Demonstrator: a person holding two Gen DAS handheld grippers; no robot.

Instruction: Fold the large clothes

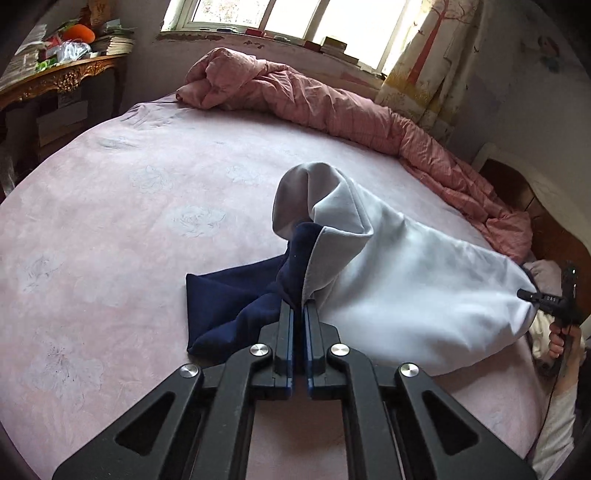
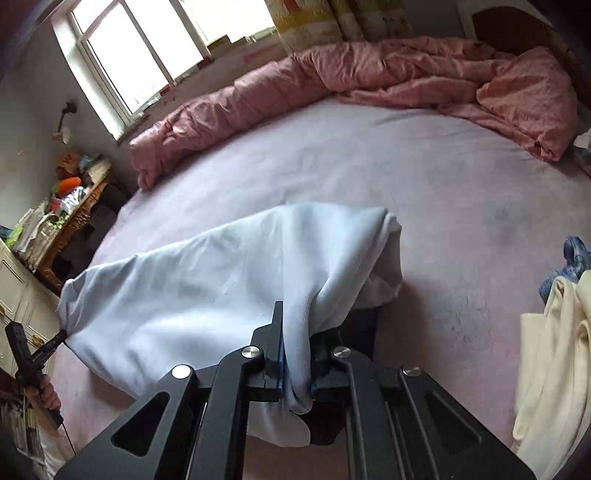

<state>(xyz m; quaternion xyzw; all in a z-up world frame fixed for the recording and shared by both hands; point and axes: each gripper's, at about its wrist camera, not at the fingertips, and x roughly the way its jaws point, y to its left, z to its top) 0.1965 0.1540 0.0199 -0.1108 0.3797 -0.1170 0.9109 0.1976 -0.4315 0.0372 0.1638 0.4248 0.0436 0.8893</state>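
A large garment, pale grey-white with a navy part, hangs stretched between both grippers above the pink bed sheet. My left gripper is shut on its edge where navy meets grey. My right gripper is shut on a bunched fold of the pale fabric. In the left wrist view the right gripper shows at the garment's far end. In the right wrist view the left gripper shows at the garment's left end.
A rumpled pink quilt lies along the far side of the bed, under the window. A cluttered wooden side table stands at the left. Cream and blue clothes lie at the bed's right edge.
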